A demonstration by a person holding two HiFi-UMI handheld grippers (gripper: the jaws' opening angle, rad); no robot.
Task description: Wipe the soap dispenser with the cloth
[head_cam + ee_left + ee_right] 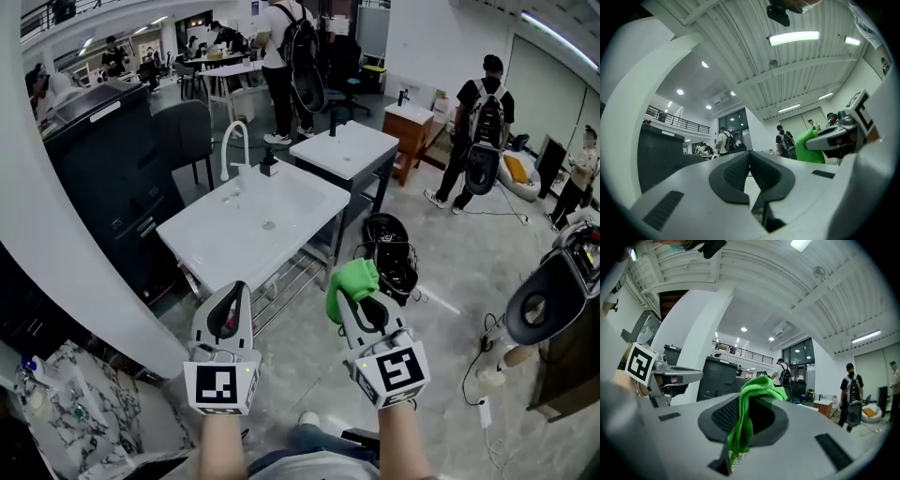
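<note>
A small dark soap dispenser [269, 165] stands at the far edge of a white sink basin [211, 244], beside a white faucet [232, 142]. Both grippers are held in the air in front of the sink, well short of the dispenser. My right gripper [361, 302] is shut on a bright green cloth [351, 281], which bunches over its tips. In the right gripper view the cloth [743, 423] hangs down between the dark pads [725, 416]. My left gripper [232, 294] is shut with nothing in it; in its own view the pads [736, 173] meet.
A second white sink [343, 148] stands behind the first, and a tall black cabinet [112, 178] at the left. A black basket-like object [390, 255] and cables [487, 356] lie on the floor. People with backpacks [480, 122] stand further off. A marbled surface [84, 412] is at bottom left.
</note>
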